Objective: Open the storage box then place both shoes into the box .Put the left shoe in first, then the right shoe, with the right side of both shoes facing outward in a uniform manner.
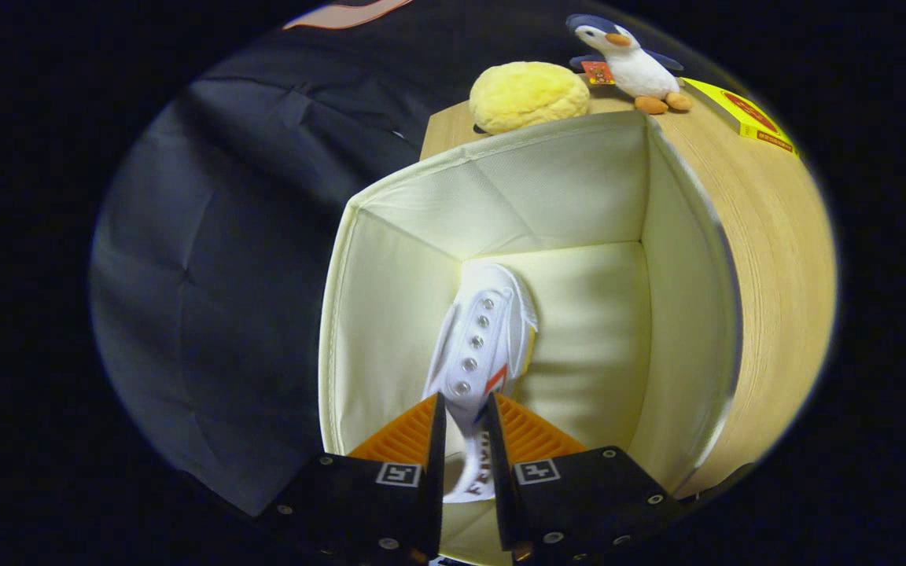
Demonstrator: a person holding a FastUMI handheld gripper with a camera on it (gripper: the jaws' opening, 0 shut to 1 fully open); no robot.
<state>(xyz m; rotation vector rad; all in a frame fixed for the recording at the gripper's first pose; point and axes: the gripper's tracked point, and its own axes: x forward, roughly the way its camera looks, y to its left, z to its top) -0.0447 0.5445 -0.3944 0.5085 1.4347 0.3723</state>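
Fingers [465,428] close on the heel end of a white shoe [480,346], one pad on each side, pressing it. Shoe hangs inside the open storage box [390,314], toe pointing down toward the box floor, eyelet row facing the camera; a red mark shows on its side near the right finger. Heel tab sits between the fingers, its lettering too small to make out. Whether the toe touches the floor: cannot tell. Box is cream fabric, its near rim cut off behind the fingers. It stands on a wooden bench [767,259]. Beyond the box: yellow plush [528,96], penguin toy [632,64], yellow packet [752,118], partly cut off.
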